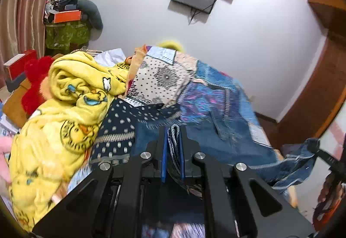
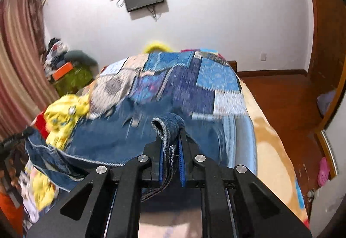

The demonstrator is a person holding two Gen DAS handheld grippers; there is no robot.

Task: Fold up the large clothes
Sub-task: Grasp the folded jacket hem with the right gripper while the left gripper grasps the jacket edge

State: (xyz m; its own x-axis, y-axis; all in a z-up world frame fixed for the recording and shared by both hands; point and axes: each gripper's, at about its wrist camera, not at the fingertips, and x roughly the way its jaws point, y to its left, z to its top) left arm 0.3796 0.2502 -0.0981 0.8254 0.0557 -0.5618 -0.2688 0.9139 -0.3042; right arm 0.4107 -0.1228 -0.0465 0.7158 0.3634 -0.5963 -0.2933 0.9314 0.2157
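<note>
A bed [image 2: 272,151] covered by a tan fleece blanket carries a heap of unfolded laundry: a crumpled yellow cartoon-print fleece [image 1: 64,112], a blue patchwork quilt [image 2: 194,80] and a dark navy dotted cloth [image 1: 121,123]. No folded stack shows, so the task looks to be at its start.

The large blue denim garment [image 2: 121,140] is spread over the pile, one edge stretched between the two tools and sagging; no fold is visible in it yet.

The left gripper [image 1: 173,140] is clamped on a bunched denim hem that runs between its blue pads. The right gripper [image 2: 170,147] likewise pinches a denim edge, which curls up over its fingertips.
</note>
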